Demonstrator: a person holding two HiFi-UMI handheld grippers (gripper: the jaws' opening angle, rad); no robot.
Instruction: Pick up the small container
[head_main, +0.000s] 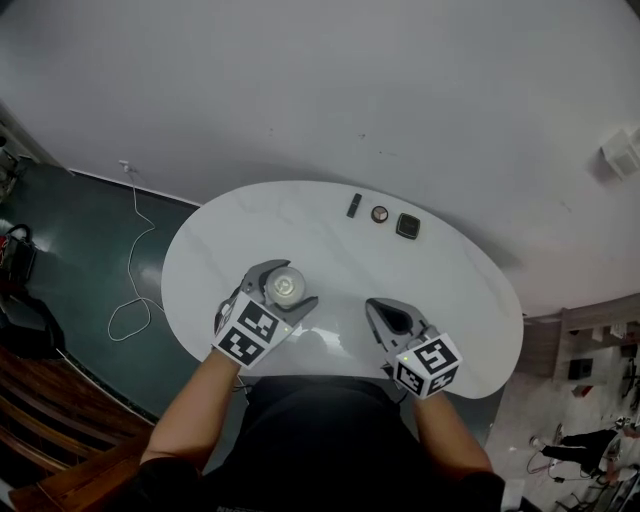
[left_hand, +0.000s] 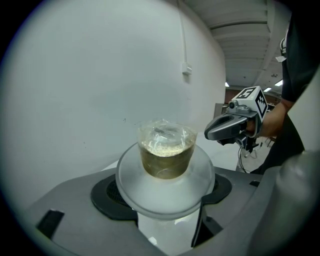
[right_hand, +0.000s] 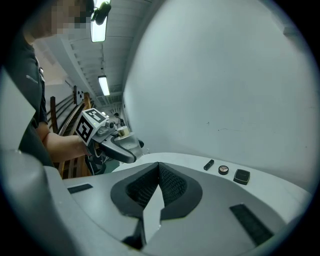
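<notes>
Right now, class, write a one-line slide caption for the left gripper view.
The left tongs clamp the film-topped small container while the right tongs, shut, hang beyond.

Kind of place: bare indoor workroom, studio-like
Wall: broad, plain white wall (head_main: 300, 90) right behind the table
Table: white oval table (head_main: 460, 300), marble-like top, three small cosmetic cases (head_main: 380, 214) near its far edge
Floor: dark green floor (head_main: 80, 230), white cable (head_main: 135, 270) looped across it from the wall
Ceiling: long strip lights (right_hand: 104, 85) overhead
Edges: dark wooden slats (head_main: 40, 420) at left, cluttered shelving (head_main: 590, 350) at right
</notes>
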